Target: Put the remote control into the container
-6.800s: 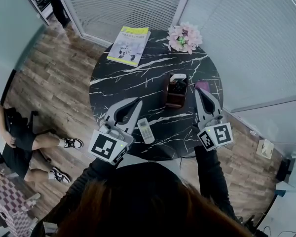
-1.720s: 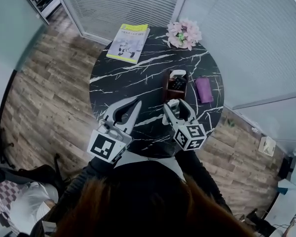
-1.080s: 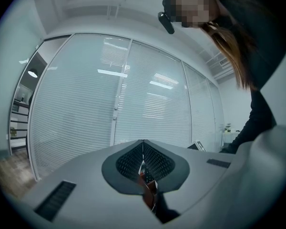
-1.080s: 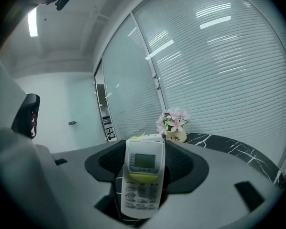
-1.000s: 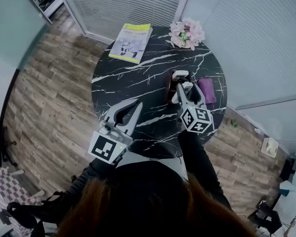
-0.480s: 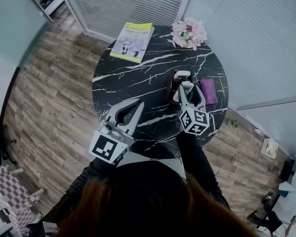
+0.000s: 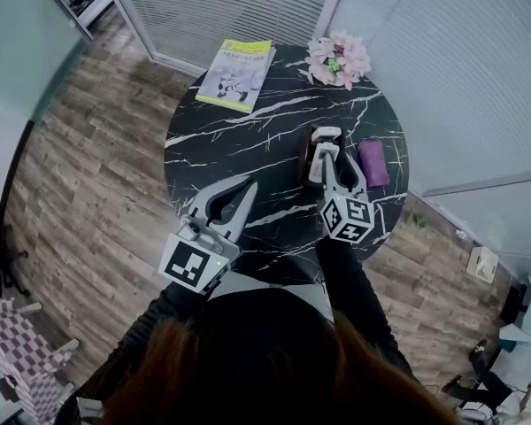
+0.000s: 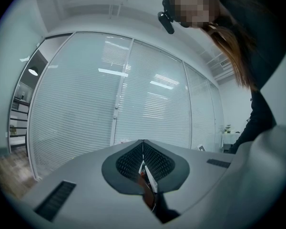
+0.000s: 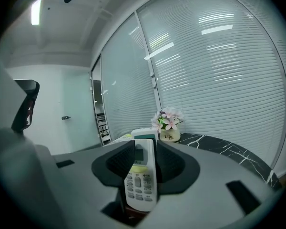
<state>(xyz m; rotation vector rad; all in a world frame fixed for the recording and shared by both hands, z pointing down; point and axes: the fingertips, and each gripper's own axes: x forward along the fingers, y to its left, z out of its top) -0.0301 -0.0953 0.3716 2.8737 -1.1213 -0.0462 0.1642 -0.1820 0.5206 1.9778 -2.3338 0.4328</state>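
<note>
While we're clenching the left gripper (image 7: 246, 186) at 7 o'clock, our just-closing right gripper (image 9: 145, 151) is grasping the remote control (image 9: 140, 185) in the container (image 7: 307, 161).

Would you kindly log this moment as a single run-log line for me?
stage: placing | right hand-held gripper: jaws just closing, pads on remote control | remote control: standing in container | left hand-held gripper: shut, empty

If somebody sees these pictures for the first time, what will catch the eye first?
The round black marble table with white veins fills the middle of the head view. At its right part, the right claw has just been closing on a white remote control, which stands upright in it at the brown container. Pink flowers stand at the far edge.
</note>
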